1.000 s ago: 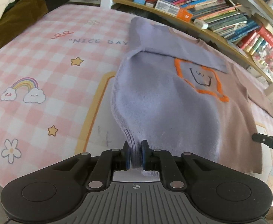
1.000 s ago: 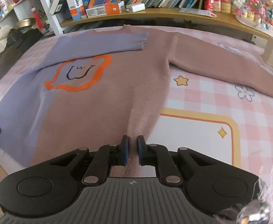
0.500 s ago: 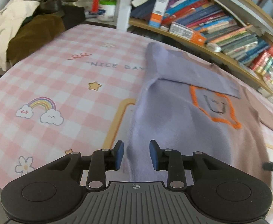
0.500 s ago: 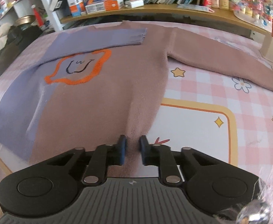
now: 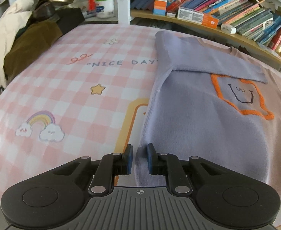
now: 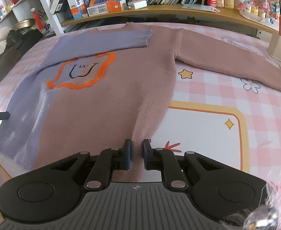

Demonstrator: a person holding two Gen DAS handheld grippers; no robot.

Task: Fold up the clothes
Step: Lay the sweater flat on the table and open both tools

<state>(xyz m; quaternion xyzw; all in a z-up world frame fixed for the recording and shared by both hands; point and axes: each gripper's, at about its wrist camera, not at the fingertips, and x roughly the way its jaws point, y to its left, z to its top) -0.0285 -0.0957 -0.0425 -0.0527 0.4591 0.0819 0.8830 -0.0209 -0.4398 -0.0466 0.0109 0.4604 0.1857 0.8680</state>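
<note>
A sweater, lilac on one half and dusty pink on the other, lies flat on the table (image 5: 207, 118) (image 6: 105, 103). It has an orange-outlined smiley patch (image 6: 81, 72). Its lilac sleeve (image 6: 105, 40) is folded across the chest. The pink sleeve (image 6: 232, 67) stretches out to the right. My left gripper (image 5: 139, 158) is open, its jaws apart around the lilac hem corner without pinching it. My right gripper (image 6: 136, 154) is open, its jaws apart over the pink hem.
The table has a pink checked cloth (image 5: 73, 95) with a rainbow and "NICE DAY". A wooden shelf of books (image 6: 159, 9) runs along the far edge. A pile of clothes (image 5: 21, 44) sits at the far left. A beige holder (image 6: 278, 47) stands at the right.
Both grippers have opened and let go of the sweater hem, which now lies flat. Both have drawn back a little from it.
</note>
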